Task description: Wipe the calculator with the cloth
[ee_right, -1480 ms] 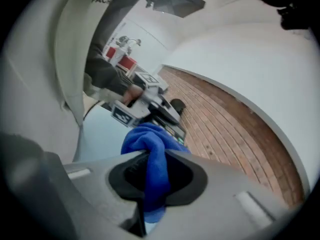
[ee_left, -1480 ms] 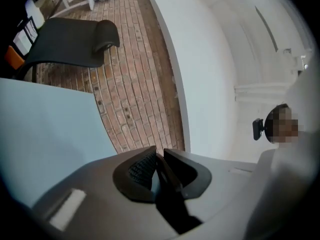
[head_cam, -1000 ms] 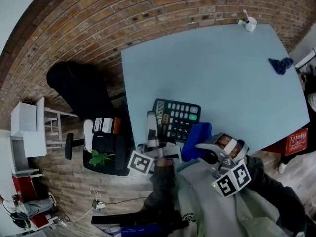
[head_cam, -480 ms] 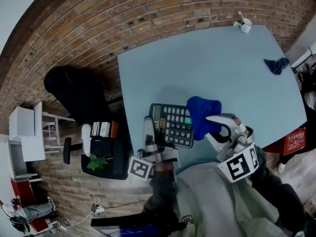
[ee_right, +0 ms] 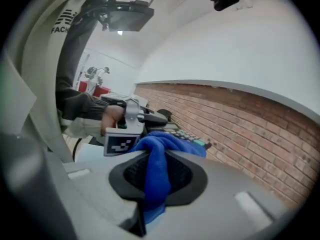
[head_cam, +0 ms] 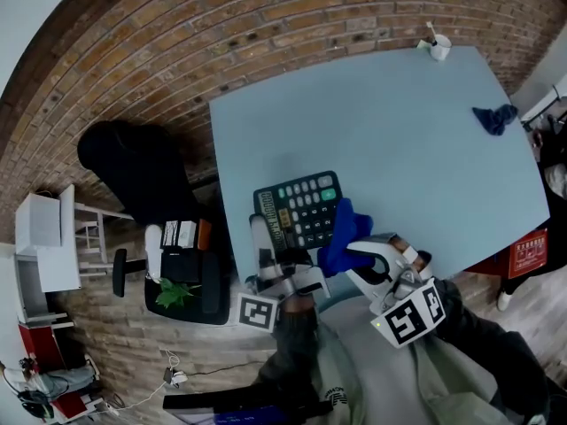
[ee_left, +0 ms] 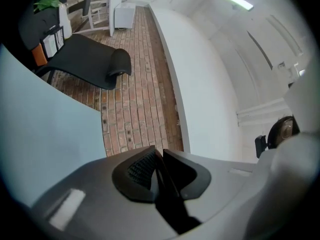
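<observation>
The brick floor [head_cam: 159, 51] surrounds a wide light blue table [head_cam: 399, 131], and a black chair [head_cam: 133, 162] stands to its left. The person in a grey top [head_cam: 372, 374] stands at the near edge of the table. The calculator [head_cam: 295, 209] is at the near left part of the table, its keys facing up. The left gripper [ee_left: 158, 156] is just beside the near left edge of the calculator. Its jaws are together and nothing shows between them; I cannot tell whether it touches the calculator. The right gripper [ee_right: 158, 151] has its jaws clamped on the blue cloth [head_cam: 341, 233], which bunches against the near right corner of the calculator. A second dark blue cloth [head_cam: 493, 117] lies near the right edge of the table, well apart. A small white cup [head_cam: 438, 46] stands at the far corner.
</observation>
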The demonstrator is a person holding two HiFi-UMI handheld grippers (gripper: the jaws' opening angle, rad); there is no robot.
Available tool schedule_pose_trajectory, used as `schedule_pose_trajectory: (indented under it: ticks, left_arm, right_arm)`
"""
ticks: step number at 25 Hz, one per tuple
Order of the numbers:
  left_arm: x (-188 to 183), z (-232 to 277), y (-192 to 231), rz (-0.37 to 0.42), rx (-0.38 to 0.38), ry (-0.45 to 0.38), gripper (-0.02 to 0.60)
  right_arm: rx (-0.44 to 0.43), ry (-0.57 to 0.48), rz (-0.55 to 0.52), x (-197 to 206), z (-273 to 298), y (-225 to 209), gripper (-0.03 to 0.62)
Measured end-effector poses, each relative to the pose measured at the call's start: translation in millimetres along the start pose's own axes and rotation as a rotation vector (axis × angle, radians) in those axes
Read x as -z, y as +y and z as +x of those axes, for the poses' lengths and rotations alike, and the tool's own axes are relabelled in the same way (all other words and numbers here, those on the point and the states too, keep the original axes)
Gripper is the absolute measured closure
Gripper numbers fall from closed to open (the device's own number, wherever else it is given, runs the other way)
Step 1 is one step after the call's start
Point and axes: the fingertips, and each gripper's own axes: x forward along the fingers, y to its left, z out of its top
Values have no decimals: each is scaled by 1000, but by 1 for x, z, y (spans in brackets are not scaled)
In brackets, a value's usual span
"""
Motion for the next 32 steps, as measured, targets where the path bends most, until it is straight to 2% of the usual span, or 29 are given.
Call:
schedule_pose_trajectory:
  ticks: [2, 7, 10, 12, 15, 18, 20, 22, 24, 26, 28, 30, 32]
  left_arm:
    - [4, 0, -2, 3, 9, 3, 548]
    - [19, 3, -7, -35, 39, 60, 548]
    - [17, 4, -9, -26, 51, 82, 548]
    - [10, 3, -9, -18, 53, 84, 548]
    - [4, 5, -9, 35, 59, 131, 549]
    - [21, 4, -16, 130, 79, 225, 551]
    - [38, 1, -20, 170, 84, 269, 551]
    - [51, -3, -18, 245, 64, 320, 551]
    - [61, -5, -15, 302, 53, 378, 551]
    - [68, -8, -15, 315, 49, 415, 551]
    - [70, -12, -14, 304, 45, 421, 549]
    - [68, -14, -15, 300, 45, 416, 548]
    - [62, -13, -14, 305, 40, 401, 548]
  right_arm:
    - [28, 8, -2, 2, 3, -6, 543]
    - [33, -26, -139, -12, 14, 11, 546]
    - [40, -59, -133, -14, 7, 8, 546]
    - [96, -71, -142, -13, -8, -3, 546]
    - [211, -94, -160, -16, -27, -33, 546]
    - [273, -10, -222, -10, -24, -58, 546]
    - [255, 60, -322, -9, -10, -55, 546]
    - [205, 105, -446, -13, 4, -38, 546]
    - [121, 108, -526, -17, 17, -13, 546]
    - [76, 104, -571, -18, 25, 0, 546]
    - [119, 127, -561, -11, 26, -16, 546]
    - [208, 177, -468, 6, 19, -54, 546]
    - [255, 215, -368, 20, 9, -82, 546]
